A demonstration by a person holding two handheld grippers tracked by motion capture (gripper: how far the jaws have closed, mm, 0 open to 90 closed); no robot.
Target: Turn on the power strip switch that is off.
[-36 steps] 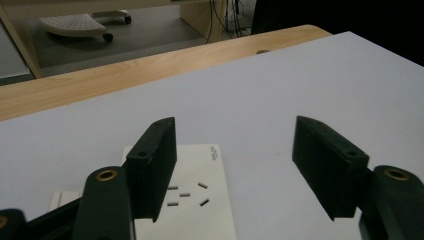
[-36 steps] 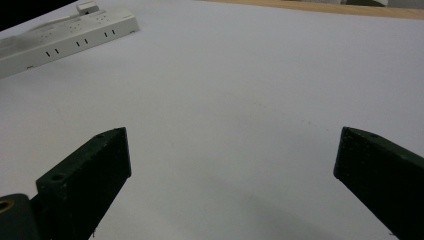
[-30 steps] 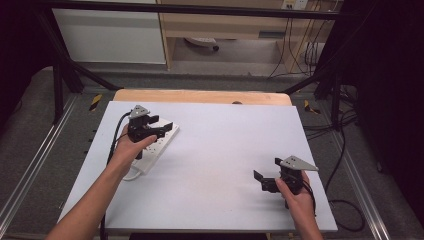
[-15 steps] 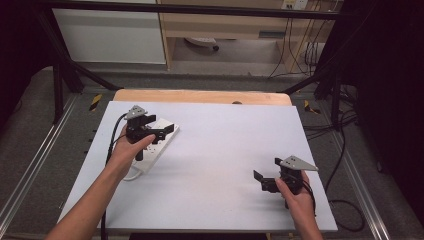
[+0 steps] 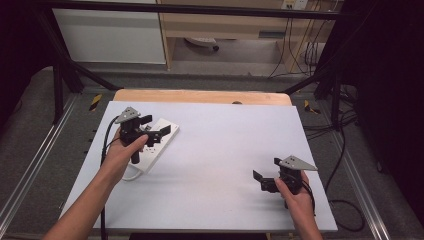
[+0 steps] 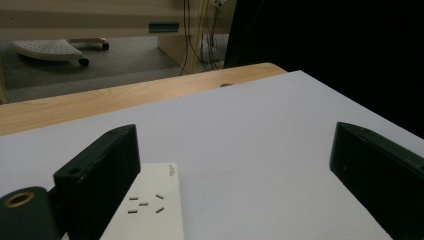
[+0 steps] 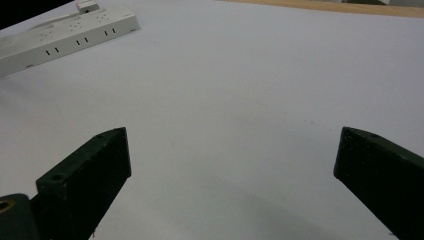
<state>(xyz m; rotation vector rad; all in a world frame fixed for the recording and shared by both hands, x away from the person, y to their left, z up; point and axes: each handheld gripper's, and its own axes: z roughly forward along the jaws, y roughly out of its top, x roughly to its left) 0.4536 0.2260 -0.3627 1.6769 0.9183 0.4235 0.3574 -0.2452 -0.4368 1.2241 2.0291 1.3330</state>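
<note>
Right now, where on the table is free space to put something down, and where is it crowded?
The white table is bare between the power strip and the right gripper, and along the far edge by the wooden strip. It is crowded at the left, where the left gripper hangs open over the power strip.

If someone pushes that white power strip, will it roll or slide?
The power strip looks like a flat, rigid plastic bar lying on the table, so it would probably slide, not roll. Its white cord may drag and swing it.
</note>
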